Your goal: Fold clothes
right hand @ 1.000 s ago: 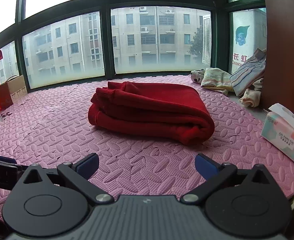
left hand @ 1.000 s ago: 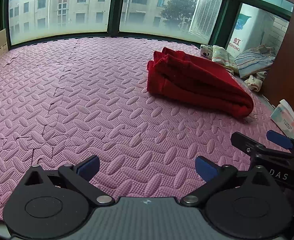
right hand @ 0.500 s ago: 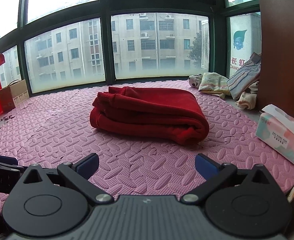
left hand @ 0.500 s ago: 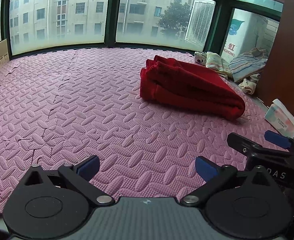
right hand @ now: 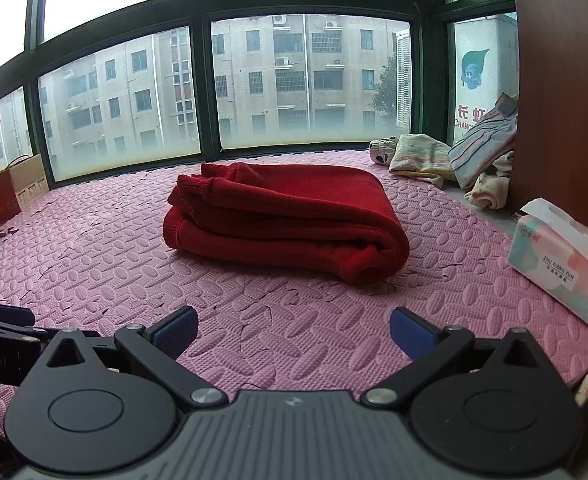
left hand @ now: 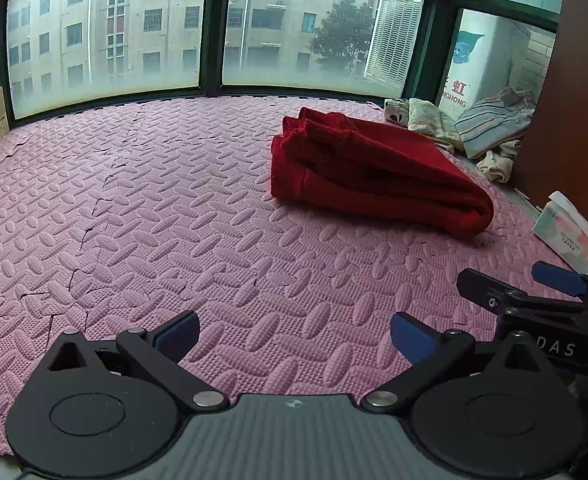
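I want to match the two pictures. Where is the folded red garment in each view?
Left wrist: folded red garment, right of centre, on the pink mat.
Right wrist: folded red garment, near the centre.
Shared landmark: tissue pack, to its right.

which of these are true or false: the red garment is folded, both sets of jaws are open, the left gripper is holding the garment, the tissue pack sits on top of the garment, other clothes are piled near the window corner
1. The red garment lies folded on the pink foam mat. True.
2. The left gripper and right gripper both have open jaws. True.
3. The left gripper is holding the red garment. False: its jaws are empty and the garment lies apart from it, further out on the mat.
4. The tissue pack sits on top of the garment. False: it stands on the mat to the garment's right, beside the brown panel.
5. Other clothes are piled in the far right corner by the window. True.
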### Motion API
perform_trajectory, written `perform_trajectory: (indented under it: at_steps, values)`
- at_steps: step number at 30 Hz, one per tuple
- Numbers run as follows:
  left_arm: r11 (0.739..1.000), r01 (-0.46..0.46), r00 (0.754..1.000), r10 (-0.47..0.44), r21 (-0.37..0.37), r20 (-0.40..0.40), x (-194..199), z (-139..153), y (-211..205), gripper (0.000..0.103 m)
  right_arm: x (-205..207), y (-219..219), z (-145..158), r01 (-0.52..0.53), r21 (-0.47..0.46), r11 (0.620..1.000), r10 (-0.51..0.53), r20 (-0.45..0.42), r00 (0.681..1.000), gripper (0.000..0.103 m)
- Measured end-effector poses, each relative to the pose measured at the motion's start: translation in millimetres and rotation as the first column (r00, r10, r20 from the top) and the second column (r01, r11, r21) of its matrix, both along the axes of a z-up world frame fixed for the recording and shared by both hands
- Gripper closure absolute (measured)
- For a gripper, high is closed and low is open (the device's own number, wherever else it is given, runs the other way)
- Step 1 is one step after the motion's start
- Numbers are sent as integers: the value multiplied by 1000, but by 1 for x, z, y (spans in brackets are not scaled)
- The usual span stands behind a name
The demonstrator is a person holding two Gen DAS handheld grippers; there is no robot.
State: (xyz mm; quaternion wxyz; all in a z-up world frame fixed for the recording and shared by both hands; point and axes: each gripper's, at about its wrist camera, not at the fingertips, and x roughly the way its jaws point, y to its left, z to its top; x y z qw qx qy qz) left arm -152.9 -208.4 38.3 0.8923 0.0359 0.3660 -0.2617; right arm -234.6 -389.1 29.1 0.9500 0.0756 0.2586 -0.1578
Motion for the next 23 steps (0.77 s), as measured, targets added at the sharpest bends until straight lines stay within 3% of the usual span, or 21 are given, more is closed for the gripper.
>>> perform_trajectory:
  at_steps: [23]
  values:
    - [998, 38, 998, -35, 51, -56, 62, -10, -36, 0, 63, -30, -9, 50, 44, 998, -46, -88, 995, 0]
